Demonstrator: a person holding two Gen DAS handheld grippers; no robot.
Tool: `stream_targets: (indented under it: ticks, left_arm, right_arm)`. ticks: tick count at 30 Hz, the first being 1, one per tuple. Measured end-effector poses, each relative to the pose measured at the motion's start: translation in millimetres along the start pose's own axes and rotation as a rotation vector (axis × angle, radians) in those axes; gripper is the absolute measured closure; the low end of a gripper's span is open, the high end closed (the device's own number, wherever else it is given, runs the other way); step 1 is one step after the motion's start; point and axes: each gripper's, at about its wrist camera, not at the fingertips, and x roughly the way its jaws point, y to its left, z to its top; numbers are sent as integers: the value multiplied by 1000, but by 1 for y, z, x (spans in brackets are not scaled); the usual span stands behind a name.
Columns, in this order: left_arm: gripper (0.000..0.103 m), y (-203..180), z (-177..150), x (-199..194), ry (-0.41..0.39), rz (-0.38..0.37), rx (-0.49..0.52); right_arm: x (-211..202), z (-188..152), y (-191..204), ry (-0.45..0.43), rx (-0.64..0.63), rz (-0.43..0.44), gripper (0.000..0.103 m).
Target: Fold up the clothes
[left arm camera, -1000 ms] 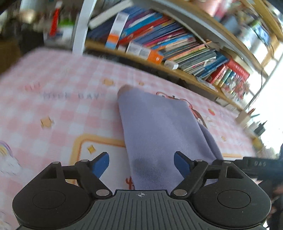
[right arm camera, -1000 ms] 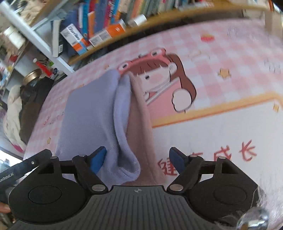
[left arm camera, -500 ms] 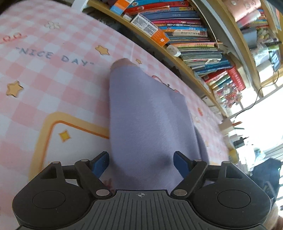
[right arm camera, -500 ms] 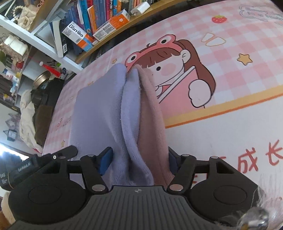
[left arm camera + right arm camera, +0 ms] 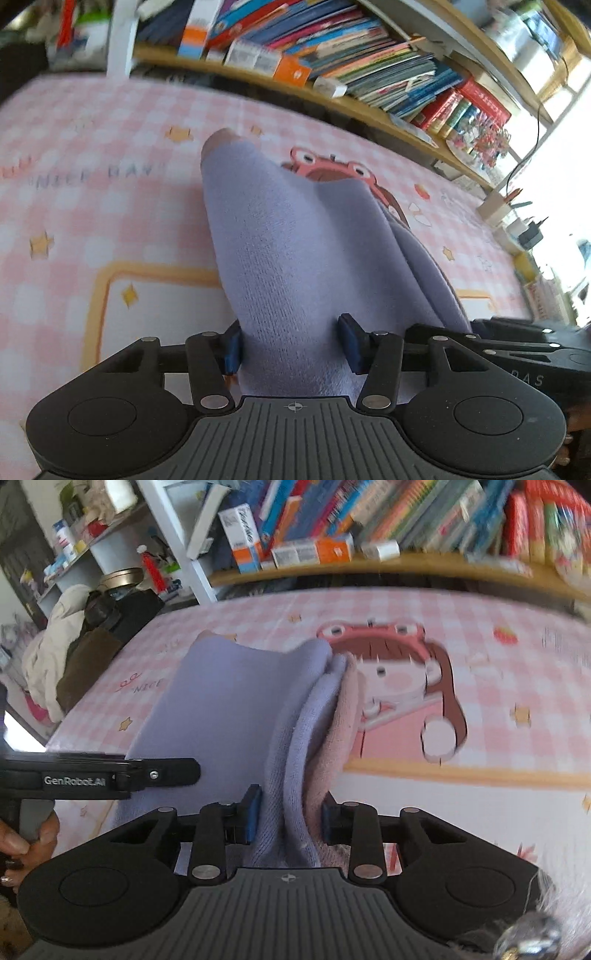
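Left tool (image 5: 290, 341) and right tool (image 5: 290, 818) each clamped on near edge of lavender garment (image 5: 295, 251); the garment lies on pink checked mat (image 5: 92, 206).

Daylight flooding in from a blown-out window (image 5: 565, 155) at the left view's right edge, motion blur smearing the bookshelf (image 5: 424, 528) and pink mat (image 5: 74, 206), fisheye bending both frames' edges, foreground cloth (image 5: 295, 258) staying fairly sharp

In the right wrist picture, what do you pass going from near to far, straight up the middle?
Right tongs → purple garment → pink checked mat → wooden shelf → books.
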Motion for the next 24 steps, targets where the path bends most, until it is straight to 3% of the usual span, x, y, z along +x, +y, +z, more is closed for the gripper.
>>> stream_targets:
  ticks: [14, 19, 24]
  left_arm:
    - [37, 23, 0, 20, 34, -62, -118]
    - [39, 29, 2, 25, 22, -94, -174]
    - [51, 23, 0, 24, -6, -68, -169]
  right_arm:
    - [17, -6, -46, 115, 317, 116, 47]
    - [24, -1, -47, 106, 316, 155, 47]
    - [28, 5, -41, 106, 267, 153, 66]
